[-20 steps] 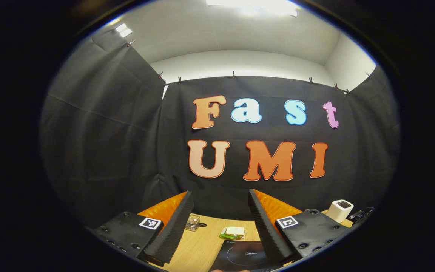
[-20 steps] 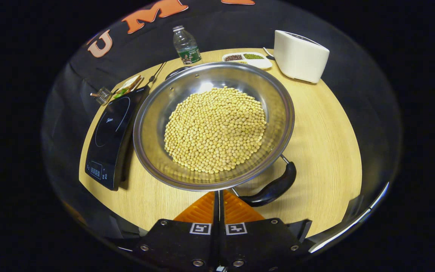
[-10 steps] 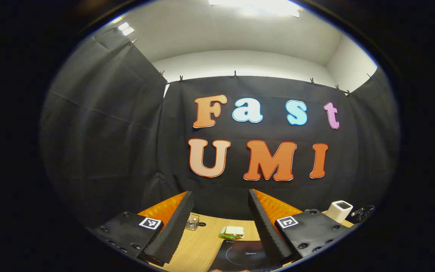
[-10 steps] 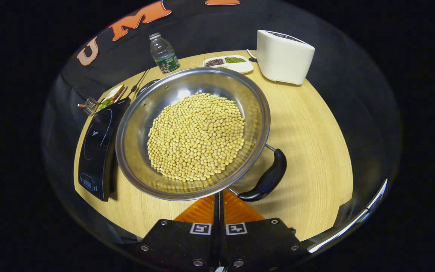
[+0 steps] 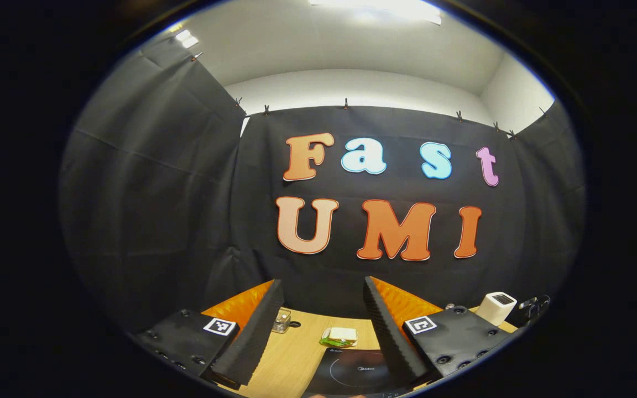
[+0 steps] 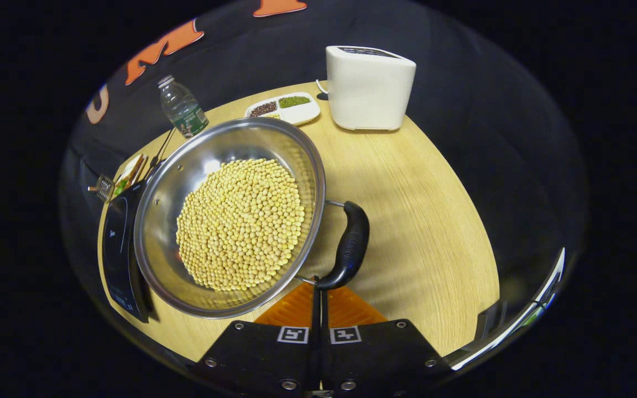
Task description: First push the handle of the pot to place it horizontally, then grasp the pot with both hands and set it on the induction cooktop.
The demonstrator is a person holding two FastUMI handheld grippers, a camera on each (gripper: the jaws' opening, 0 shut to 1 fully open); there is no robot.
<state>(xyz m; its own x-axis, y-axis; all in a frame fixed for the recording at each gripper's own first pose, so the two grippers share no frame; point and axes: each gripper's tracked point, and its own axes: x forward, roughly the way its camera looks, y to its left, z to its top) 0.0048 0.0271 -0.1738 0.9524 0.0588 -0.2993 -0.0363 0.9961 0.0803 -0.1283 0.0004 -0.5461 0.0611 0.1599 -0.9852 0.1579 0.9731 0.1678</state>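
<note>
1. The pot (image 6: pixel 230 215) is a wide, shallow steel pan heaped with pale yellow beans (image 6: pixel 241 224). It sits on the wooden table (image 6: pixel 423 221), its left rim overlapping or touching the edge of the induction cooktop (image 6: pixel 116 249); which of the two cannot be told.
2. Judged from that load, it will be heavy and stiff, and the loose beans could roll and spill if the pan tips.
3. The polished rim looks slippery and thin, a poor hold.
4. The dark loop handle (image 6: pixel 349 246) on the right side is the better grip, being rounded and probably less slick.
5. The right tongs (image 6: pixel 318 287) are pressed together with nothing between them, their tips at the handle's near end.
6. The left tongs (image 5: pixel 318 323) stand wide and empty, raised above the table.
7. A second handle on the far side cannot be made out.
</note>
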